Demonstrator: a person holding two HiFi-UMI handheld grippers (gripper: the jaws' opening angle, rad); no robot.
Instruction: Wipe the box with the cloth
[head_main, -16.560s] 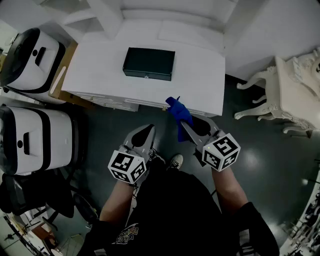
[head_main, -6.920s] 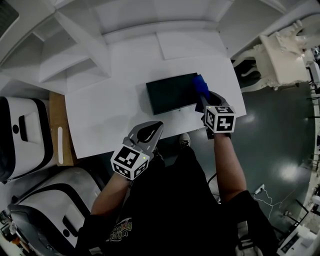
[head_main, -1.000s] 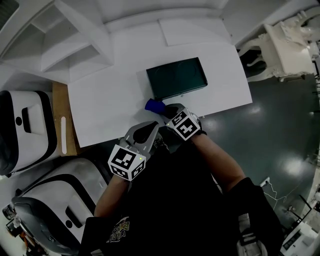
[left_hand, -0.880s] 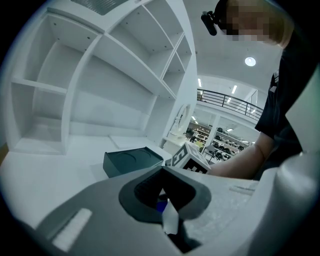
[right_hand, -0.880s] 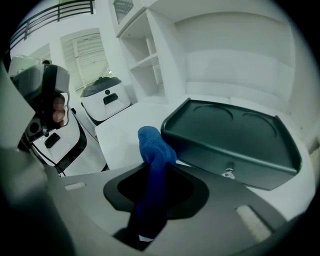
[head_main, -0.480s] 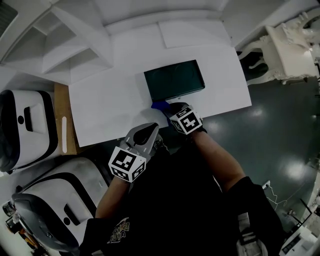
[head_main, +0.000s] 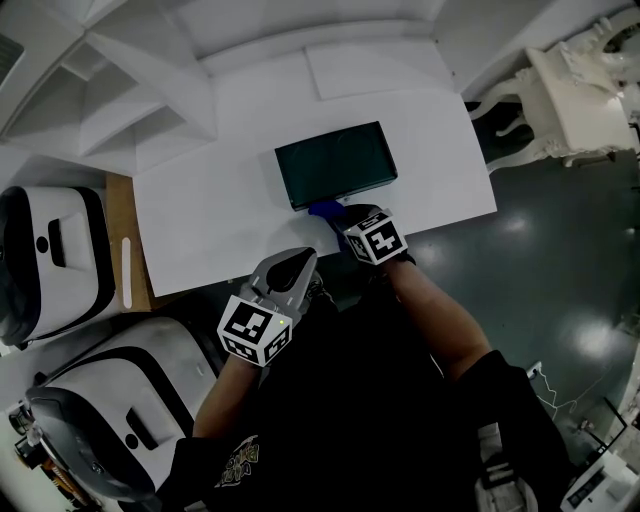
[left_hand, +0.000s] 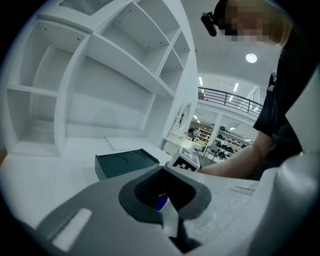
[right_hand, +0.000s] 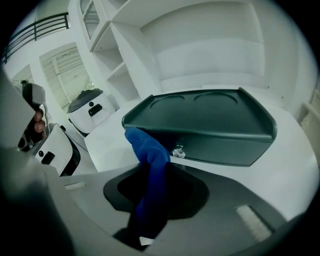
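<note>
Head view, centre frame: a dark green rectangular metal box (head_main: 335, 176) lies flat on a white tabletop (head_main: 220, 210), its long front wall facing the person. The right gripper (head_main: 338, 214) sits just below that wall, its 2 jaws clamped on a blue cloth (head_main: 324, 208). In the right gripper view the cloth (right_hand: 147, 165) rises out of the jaws and its folded tip presses against the box (right_hand: 210, 125) at the left end of the front wall, just beside a small silver lock (right_hand: 177, 151). The left gripper (head_main: 298, 258) hangs at lower centre, off the table's near edge, well apart from the box; its own view shows the jaws closed together with nothing gripped. White-and-black rounded machines (head_main: 50, 260) stand at the left edge.
</note>
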